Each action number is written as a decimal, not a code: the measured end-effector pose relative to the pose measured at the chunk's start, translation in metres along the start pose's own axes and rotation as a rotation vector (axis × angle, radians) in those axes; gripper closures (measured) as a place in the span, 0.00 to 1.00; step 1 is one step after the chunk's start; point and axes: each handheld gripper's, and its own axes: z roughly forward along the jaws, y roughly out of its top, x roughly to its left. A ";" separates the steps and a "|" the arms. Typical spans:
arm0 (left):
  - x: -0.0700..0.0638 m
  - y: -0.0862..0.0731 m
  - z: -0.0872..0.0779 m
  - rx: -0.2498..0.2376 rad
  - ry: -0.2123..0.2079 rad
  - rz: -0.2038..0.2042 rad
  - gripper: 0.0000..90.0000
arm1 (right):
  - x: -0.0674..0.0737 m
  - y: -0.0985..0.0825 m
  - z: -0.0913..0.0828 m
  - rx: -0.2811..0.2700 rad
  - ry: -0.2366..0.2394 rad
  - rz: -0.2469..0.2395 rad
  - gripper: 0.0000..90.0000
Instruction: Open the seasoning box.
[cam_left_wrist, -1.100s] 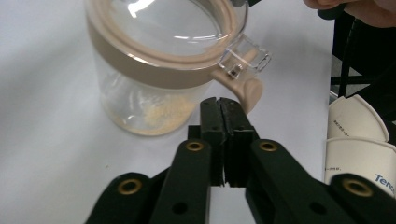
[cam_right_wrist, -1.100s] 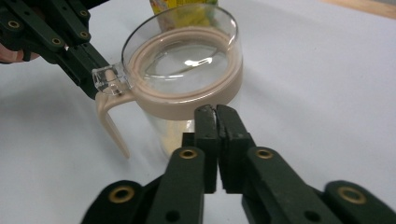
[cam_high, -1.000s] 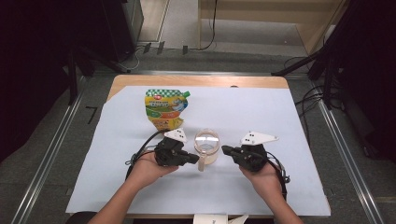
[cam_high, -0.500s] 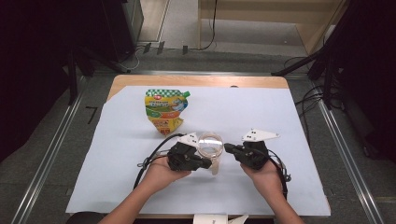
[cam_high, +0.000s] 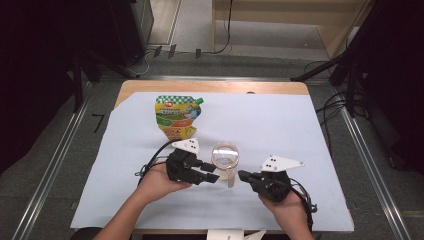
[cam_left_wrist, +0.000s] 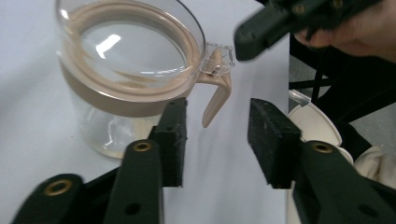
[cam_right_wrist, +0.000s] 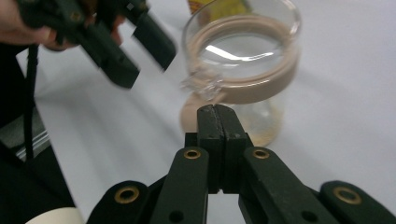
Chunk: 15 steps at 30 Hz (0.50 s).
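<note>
High view: glass jar (cam_high: 225, 159) stands upright on the white sheet (cam_high: 300, 130) that covers the worktop (cam_high: 210, 86), between my two hands. It has a clear lid in a tan ring and a tan handle on the near side. My left gripper (cam_high: 212, 174) points right at the jar, tips just beside its near-left wall. My right gripper (cam_high: 242, 175) points left, tip just short of the handle. Green-and-yellow spout pouch (cam_high: 176, 116) lies flat farther back, left of the jar and well apart from it.

Left gripper view: my left fingers (cam_left_wrist: 173, 133) have just been opening and now stand apart with a clear gap. Nothing between them but bare sheet; the lower end of the jar handle (cam_left_wrist: 217, 95) sits just beyond the gap. Left pad sits in front of the jar's tan band; contact can't be told. Jar (cam_left_wrist: 126, 70) fills the upper left, with some pale residue at the bottom. My right gripper (cam_left_wrist: 275, 30) comes in from the upper right, blurred.

Right gripper view: my right fingers (cam_right_wrist: 208, 135) are pressed together, pad to pad, holding nothing. The tips sit right in front of the jar (cam_right_wrist: 243, 65), under the clear lid tab and over the handle; touching or not, can't tell. My left gripper (cam_right_wrist: 135, 46) is in the upper left, blurred, fingers spread.
</note>
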 end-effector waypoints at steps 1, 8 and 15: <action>0.003 -0.001 -0.004 -0.010 0.012 0.006 0.58 | 0.007 -0.002 0.003 0.009 0.018 -0.016 1.00; 0.010 -0.002 -0.013 -0.041 0.050 -0.024 0.48 | 0.019 -0.005 0.022 0.066 0.065 -0.041 1.00; 0.017 -0.005 -0.016 -0.048 0.073 -0.044 0.45 | 0.018 -0.009 0.043 0.121 0.058 -0.024 1.00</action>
